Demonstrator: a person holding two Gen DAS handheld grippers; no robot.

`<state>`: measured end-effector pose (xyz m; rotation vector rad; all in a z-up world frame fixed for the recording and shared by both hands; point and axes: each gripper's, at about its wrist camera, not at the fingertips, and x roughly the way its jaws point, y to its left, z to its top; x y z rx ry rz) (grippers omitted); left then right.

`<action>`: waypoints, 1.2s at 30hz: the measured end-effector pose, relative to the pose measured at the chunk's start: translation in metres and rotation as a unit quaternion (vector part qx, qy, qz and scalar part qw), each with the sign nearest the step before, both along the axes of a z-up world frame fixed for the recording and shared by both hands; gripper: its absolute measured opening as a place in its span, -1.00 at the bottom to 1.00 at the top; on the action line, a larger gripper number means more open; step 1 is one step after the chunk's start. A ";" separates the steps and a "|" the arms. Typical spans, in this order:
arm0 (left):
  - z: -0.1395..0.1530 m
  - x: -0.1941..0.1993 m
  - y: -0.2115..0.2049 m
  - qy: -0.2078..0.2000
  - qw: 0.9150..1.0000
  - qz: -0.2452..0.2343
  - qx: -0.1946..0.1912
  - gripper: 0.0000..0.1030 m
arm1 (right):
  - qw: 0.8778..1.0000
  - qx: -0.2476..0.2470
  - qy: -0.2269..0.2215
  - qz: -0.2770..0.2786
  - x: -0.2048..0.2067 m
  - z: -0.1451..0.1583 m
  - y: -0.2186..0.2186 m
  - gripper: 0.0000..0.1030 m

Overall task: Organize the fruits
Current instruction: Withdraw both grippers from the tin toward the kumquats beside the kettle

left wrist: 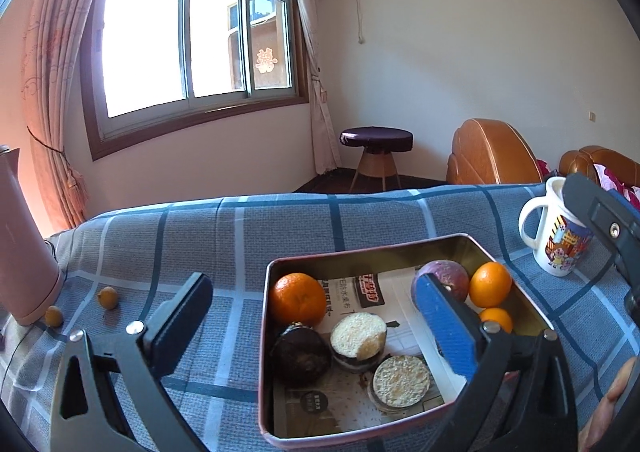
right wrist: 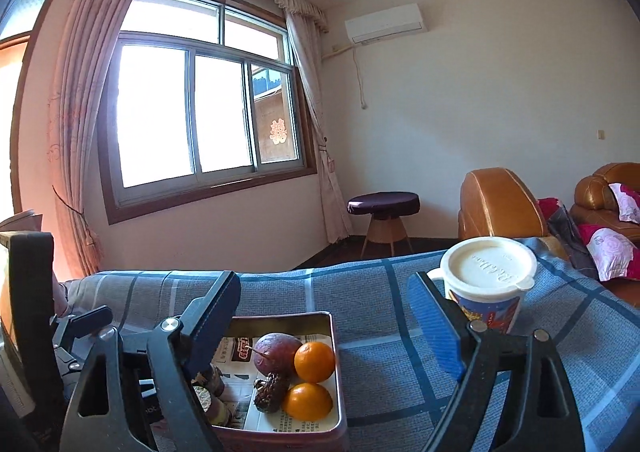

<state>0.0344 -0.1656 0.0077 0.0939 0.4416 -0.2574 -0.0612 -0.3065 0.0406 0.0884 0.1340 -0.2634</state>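
Observation:
A metal tin [left wrist: 362,248] lined with printed paper sits on the blue checked cloth. It holds a large orange [left wrist: 297,298], a purple passion fruit [left wrist: 440,278], two smaller oranges [left wrist: 490,284] [left wrist: 496,319], a dark wrinkled fruit [left wrist: 300,354] and two cut halves [left wrist: 358,336] [left wrist: 400,376]. Two small yellow fruits [left wrist: 108,297] [left wrist: 54,316] lie loose on the cloth at the left. My left gripper [left wrist: 316,292] stands open above the tin's near side, holding nothing. My right gripper [right wrist: 324,292] is open and empty, with the tin [right wrist: 333,372] low between its fingers.
A lidded white cartoon mug [right wrist: 488,284] stands right of the tin, close to the right gripper's right finger. A pink flask [left wrist: 24,252] stands at the far left by the loose fruits. Beyond the table's far edge are a stool [left wrist: 376,141] and brown leather armchairs [left wrist: 492,151].

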 end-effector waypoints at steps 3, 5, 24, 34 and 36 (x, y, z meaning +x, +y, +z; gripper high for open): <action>0.004 -0.005 0.013 -0.024 0.999 0.025 -0.004 1.00 | 0.998 -0.030 -0.041 -0.024 -0.012 0.001 0.007 0.94; 0.006 -0.011 0.020 -0.048 0.998 0.044 0.003 1.00 | 0.997 -0.039 -0.055 -0.027 -0.015 0.001 0.010 0.95; 0.000 -0.030 0.057 -0.059 0.996 0.066 -0.002 1.00 | 0.996 0.013 -0.048 -0.079 -0.033 0.001 0.009 0.95; 0.000 -0.033 0.080 -0.063 0.995 0.076 0.010 1.00 | 0.996 0.028 -0.009 -0.080 -0.026 -0.005 0.041 0.95; -0.001 -0.032 0.088 -0.063 0.995 0.082 0.011 1.00 | 0.996 0.028 -0.007 -0.080 -0.026 -0.006 0.049 0.95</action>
